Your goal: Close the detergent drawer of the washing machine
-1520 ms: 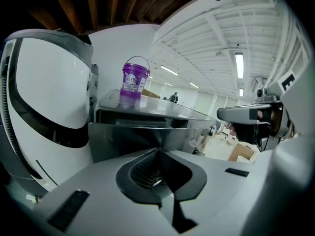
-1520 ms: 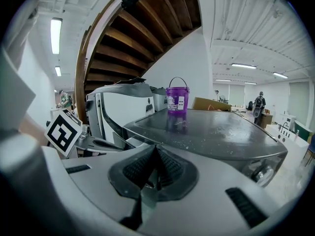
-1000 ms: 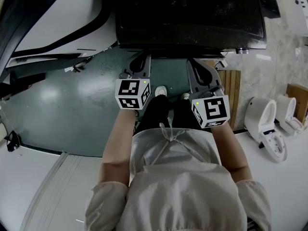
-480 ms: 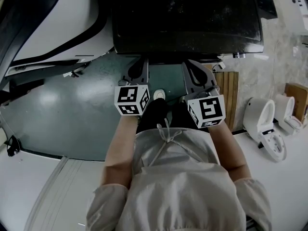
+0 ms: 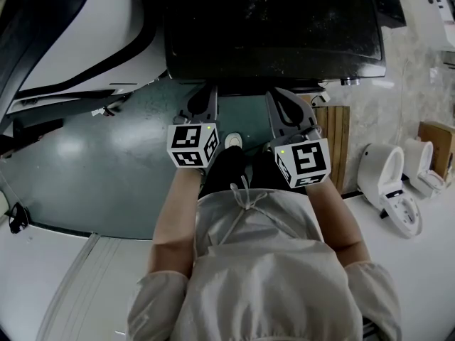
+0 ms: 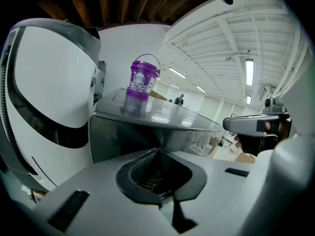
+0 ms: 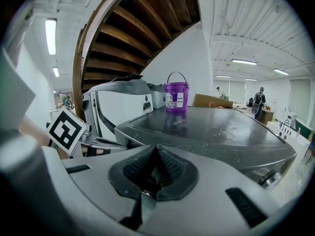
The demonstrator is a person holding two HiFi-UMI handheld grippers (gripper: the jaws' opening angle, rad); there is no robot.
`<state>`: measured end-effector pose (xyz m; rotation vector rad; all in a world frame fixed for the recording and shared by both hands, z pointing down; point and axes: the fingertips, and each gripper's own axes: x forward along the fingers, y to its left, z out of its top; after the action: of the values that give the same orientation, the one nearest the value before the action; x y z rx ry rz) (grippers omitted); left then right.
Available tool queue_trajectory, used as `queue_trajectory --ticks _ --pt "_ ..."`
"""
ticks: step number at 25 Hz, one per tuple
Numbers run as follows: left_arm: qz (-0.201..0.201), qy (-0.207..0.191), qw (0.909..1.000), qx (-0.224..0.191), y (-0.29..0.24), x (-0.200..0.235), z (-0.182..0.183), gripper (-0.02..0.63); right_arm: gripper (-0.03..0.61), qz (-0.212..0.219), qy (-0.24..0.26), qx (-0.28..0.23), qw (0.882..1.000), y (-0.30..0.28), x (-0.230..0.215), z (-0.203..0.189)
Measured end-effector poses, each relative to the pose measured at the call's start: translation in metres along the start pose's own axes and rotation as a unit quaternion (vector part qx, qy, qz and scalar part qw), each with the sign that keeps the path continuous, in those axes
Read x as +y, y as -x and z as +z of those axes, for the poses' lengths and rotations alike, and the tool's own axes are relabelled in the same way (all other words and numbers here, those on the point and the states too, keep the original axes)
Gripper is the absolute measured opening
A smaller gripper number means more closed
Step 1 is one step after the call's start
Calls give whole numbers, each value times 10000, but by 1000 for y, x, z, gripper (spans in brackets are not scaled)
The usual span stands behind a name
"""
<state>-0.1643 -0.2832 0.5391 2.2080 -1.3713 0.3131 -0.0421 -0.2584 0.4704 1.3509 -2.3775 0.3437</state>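
The washing machine shows as a dark grey top straight ahead of me; its front and the detergent drawer are hidden beneath that top. A purple bucket stands on it, and the right gripper view shows the same bucket. My left gripper and right gripper hang side by side just short of the machine's front edge. Both are shut with nothing between the jaws: the left gripper and right gripper each show their dark pads pressed together. Neither touches the machine.
A large white curved appliance stands to the left of the machine. White toilets and a wooden slatted board are on the right. Green floor lies under my arms.
Both grippers stay shut and side by side. The machine's front edge has drawn slightly nearer to the jaws, and the right gripper has shifted a little to the left.
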Motion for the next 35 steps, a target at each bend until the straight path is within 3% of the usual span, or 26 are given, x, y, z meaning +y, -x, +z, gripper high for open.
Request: queue_trajectory --ticks 5,11,16,27,35 --pt "-250 -556 9981 -10 10 -19 8 18 6 -9 9 -66 10000 11 5 7" --pt "-195 -611 9976 -273 40 -24 36 18 6 9 73 -307 9995 26 10 26" --pt "-109 -759 9944 -724 78 -40 85 18 6 342 80 -551 9979 48 14 47" --pt "-557 -1708 9731 -1444 143 -110 166 18 6 324 260 -1461 9884 99 5 108" --pt "-546 -1772 9659 -1806 184 -130 198 18 6 333 458 -2075 9766 141 6 151"
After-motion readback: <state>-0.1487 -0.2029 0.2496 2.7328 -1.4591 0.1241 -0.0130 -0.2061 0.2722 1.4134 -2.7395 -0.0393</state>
